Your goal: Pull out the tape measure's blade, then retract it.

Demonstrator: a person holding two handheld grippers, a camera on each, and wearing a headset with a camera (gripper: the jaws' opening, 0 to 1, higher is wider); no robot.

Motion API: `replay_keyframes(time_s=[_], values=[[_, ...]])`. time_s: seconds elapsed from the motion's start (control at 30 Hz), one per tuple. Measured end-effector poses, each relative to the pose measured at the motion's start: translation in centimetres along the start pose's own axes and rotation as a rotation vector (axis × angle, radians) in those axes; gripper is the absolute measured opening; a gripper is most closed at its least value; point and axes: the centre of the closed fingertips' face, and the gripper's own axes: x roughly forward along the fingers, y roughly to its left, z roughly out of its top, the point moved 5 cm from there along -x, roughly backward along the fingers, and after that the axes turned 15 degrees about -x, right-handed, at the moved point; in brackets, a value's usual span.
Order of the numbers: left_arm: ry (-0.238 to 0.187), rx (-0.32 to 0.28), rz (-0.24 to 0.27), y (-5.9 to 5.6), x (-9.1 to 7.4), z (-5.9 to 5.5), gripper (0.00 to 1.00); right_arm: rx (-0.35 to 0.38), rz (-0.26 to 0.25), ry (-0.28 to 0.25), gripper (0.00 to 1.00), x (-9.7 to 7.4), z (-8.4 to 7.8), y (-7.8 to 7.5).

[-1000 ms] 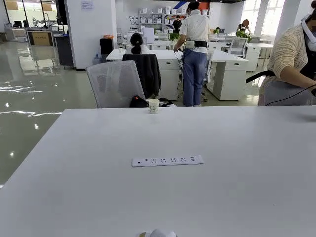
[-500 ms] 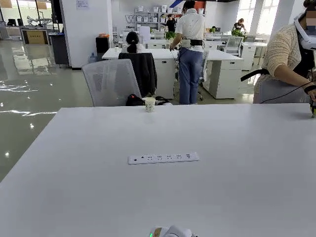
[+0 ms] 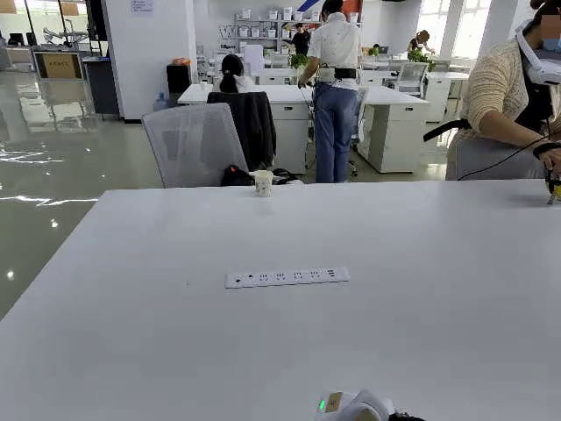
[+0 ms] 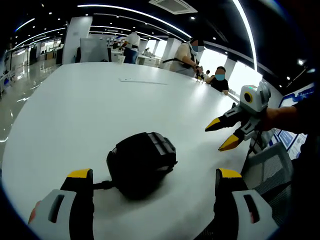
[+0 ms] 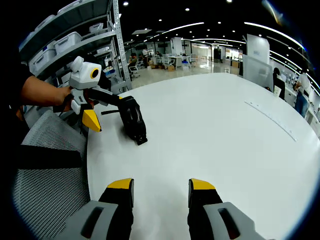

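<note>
The broad, smooth white table [image 3: 131, 333] spans the head view, with a grey mesh-backed chair [image 3: 193, 145] behind its far edge at upper left. Low in its own view, the left gripper [image 4: 154, 175] points level along the tabletop, its yellow-tipped jaws spread wide. The chunky black tape measure [image 4: 142, 162] lies flat between them, clear of both. In the right gripper view, a hand [image 5: 64, 99] holds that gripper at upper left. The right gripper [image 5: 161, 184] hovers over bare table at bottom centre, jaws parted, gripping nothing. Mid-table in the head view lies a slim white power strip [image 3: 287, 277]; a small paper cup [image 3: 262, 182] stands at the far edge.
</note>
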Motion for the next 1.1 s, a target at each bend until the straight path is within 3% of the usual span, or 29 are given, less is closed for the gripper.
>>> replay_keyframes(time_s=[0.13,0.4,0.6,0.73,0.93,1.1], values=[[0.018,0.039,0.001,0.0,-0.2,-0.1,0.99,0.014,-0.012,-0.001,0.45,-1.2,-1.2,-0.1],[0.05,0.053,-0.026,0.8,-1.2,-0.6,0.99,0.016,-0.047,0.011,0.52,-3.6,-3.6,-0.1],[0.053,0.088,0.002,1.8,-2.2,-0.4,0.99,0.054,-0.074,0.013,0.56,-5.3,-5.3,-0.2],[0.047,0.09,0.008,2.2,-2.8,0.0,0.99,0.034,-0.101,0.021,0.64,-6.8,-6.5,-0.2],[0.075,0.097,0.01,2.4,-3.1,-0.4,0.99,0.077,-0.131,0.033,0.68,-9.0,-8.6,-0.6],[0.114,0.137,0.013,2.6,-3.5,-0.9,0.98,0.094,-0.151,0.055,0.72,-10.7,-10.2,-0.8]])
